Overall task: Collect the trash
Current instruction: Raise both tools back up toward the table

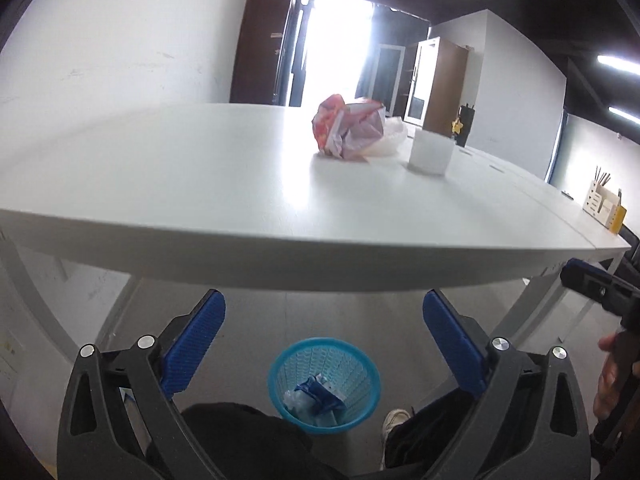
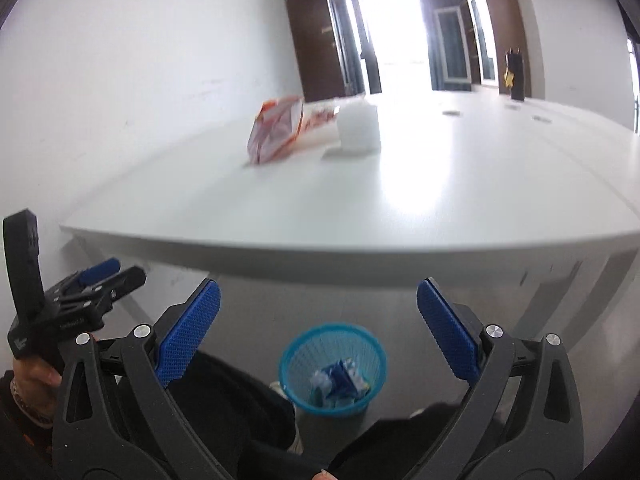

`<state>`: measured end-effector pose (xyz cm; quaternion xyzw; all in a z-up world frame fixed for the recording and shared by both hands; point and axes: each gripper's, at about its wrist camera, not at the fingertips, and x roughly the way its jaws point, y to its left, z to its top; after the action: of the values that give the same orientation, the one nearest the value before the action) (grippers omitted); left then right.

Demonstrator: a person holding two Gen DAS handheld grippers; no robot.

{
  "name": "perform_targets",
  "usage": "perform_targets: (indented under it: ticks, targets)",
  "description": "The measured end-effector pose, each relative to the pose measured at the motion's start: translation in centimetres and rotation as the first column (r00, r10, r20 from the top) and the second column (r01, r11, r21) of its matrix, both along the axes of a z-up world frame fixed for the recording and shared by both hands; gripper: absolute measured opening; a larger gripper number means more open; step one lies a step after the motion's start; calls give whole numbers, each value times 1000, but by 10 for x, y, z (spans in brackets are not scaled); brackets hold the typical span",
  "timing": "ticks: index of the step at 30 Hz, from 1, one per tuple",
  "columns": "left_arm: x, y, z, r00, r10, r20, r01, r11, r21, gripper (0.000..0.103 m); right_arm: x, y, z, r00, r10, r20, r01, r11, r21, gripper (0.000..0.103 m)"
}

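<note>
Both grippers are held low in front of the edge of a white table (image 1: 160,184), and both are empty. The left gripper (image 1: 324,320) has its two blue fingers (image 1: 192,344) spread wide apart, with nothing between them. The right gripper (image 2: 318,312) is the same: its blue fingers (image 2: 188,332) are wide apart and they hold nothing. Between the fingers of each gripper, down on the grey floor, stands a blue basket (image 1: 280,364) with an open mesh wall. Inside it lie some crumpled wrappers (image 1: 314,398) in blue and white. The basket stands between the legs of the person, near a light shoe (image 1: 394,420). On the table, well away from the near edge, lies a crumpled red and orange snack bag (image 1: 344,128). Just behind it, on its right side, is a thin clear plastic bag (image 1: 394,136), and the two seem to touch. To the right of these stands a white cup (image 1: 432,152), close to the bags but apart from them. At the far right of the table, in the left wrist view, stands a pale holder (image 1: 602,204) with some pens in it. The right wrist view is blurred, so the small details on the table are not clear there.
</note>
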<state>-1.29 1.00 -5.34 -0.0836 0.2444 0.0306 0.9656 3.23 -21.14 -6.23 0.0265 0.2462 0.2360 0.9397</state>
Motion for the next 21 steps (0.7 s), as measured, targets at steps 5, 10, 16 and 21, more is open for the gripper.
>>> perform_targets:
  ticks: [5, 10, 16, 21]
  targets:
    - [11, 6, 27, 999, 8, 49, -9, 1000, 25, 97, 23, -3, 34, 997, -22, 76, 20, 1000, 18, 94]
    - [40, 11, 55, 997, 23, 77, -25, 1000, 16, 97, 45, -5, 57, 994, -12, 107, 10, 1000, 20, 94]
    - [71, 15, 71, 999, 8, 52, -8, 1000, -14, 97, 71, -8, 70, 994, -33, 104, 29, 999, 37, 94]
    - [87, 16, 78, 998, 18, 65, -19, 1000, 7, 97, 100, -4, 82, 994, -44, 100, 42, 999, 28, 94]
